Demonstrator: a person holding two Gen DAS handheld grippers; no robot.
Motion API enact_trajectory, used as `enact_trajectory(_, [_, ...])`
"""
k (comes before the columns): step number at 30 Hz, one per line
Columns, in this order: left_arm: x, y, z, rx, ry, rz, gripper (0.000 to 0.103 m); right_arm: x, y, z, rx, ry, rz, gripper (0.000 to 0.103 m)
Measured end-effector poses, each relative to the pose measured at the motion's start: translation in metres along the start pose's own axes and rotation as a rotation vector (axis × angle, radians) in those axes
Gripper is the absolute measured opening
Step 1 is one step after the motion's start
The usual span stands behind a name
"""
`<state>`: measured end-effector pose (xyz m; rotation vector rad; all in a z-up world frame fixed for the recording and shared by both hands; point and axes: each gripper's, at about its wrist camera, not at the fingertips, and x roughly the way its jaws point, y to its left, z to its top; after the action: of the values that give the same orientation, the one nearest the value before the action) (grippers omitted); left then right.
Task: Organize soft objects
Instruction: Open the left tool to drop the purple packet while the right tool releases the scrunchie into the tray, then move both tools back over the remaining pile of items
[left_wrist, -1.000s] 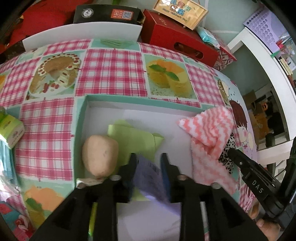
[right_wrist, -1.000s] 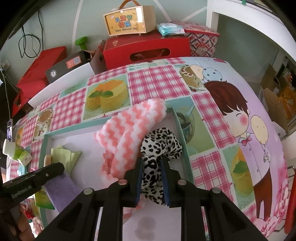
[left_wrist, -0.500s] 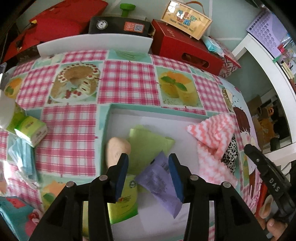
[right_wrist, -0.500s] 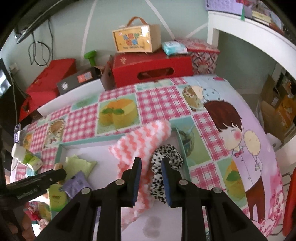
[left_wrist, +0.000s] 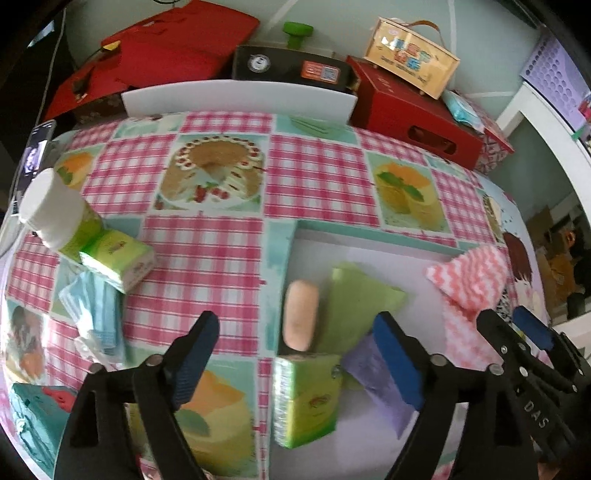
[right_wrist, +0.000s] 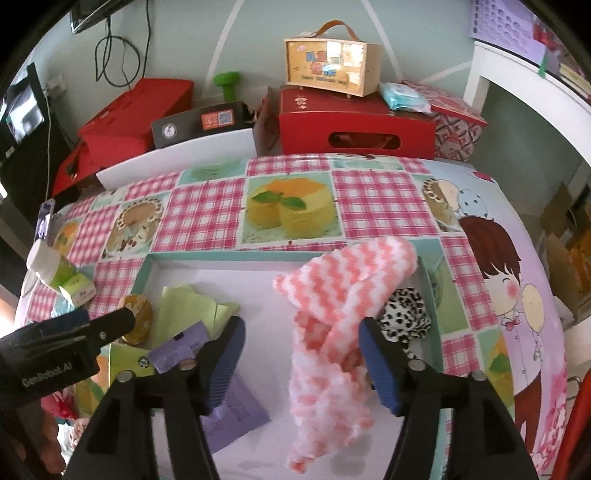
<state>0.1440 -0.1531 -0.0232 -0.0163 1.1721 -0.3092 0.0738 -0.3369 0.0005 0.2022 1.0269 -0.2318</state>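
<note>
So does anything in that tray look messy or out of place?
Yes. The pink-and-white cloth is crumpled, and its far end is draped up over the tray's right rim. The leopard-print piece is bunched in the corner beside it. The other items lie loosely overlapping at the left.

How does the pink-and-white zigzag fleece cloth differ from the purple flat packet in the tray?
The pink-and-white zigzag fleece cloth is fluffy and rumpled, draped over the tray's right rim; the purple flat packet is smooth and lies flat near the left. The cloth is larger. Both rest in the white tray, ungripped.
</note>
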Motion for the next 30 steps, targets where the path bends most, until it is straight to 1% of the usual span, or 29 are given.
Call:
enact_trajectory(2, [0.002,0.003,0.000,-0.005,0.000,0.011,0.091,0.001,0.003,0.000,-0.005,0.000,0.000,0.073])
enact_trajectory(6, [0.005,0.008,-0.001,-0.023,0.005,0.022,0.091,0.002,0.002,0.001,0.006,-0.001,-0.015,0.086])
enact_trajectory(8, [0.004,0.010,-0.001,-0.030,-0.008,0.015,0.092,0.003,-0.002,0.001,0.025,0.000,-0.024,0.089])
enact_trajectory(9, [0.004,0.010,-0.001,-0.031,-0.013,0.013,0.094,0.003,-0.003,0.001,0.033,0.001,-0.028,0.092])
enact_trajectory(11, [0.004,0.011,-0.001,-0.033,-0.019,0.008,0.100,0.003,-0.006,0.002,0.042,0.003,-0.039,0.099])
enact_trajectory(12, [0.004,0.011,0.000,-0.035,-0.023,0.004,0.101,0.003,-0.006,0.002,0.042,-0.001,-0.046,0.103])
enact_trajectory(15, [0.004,0.011,0.000,-0.039,-0.026,0.002,0.101,-0.001,-0.006,0.003,0.039,-0.024,-0.058,0.103])
enact_trajectory(19, [0.004,0.012,0.000,-0.039,-0.031,-0.001,0.101,-0.001,-0.005,0.003,0.038,-0.029,-0.059,0.103])
enact_trajectory(25, [-0.002,0.015,0.002,-0.049,-0.075,-0.020,0.101,-0.002,-0.005,0.003,0.042,-0.054,-0.067,0.103])
enact_trajectory(30, [-0.010,0.023,0.003,-0.069,-0.130,-0.033,0.101,-0.008,-0.007,0.004,0.066,-0.100,-0.056,0.103])
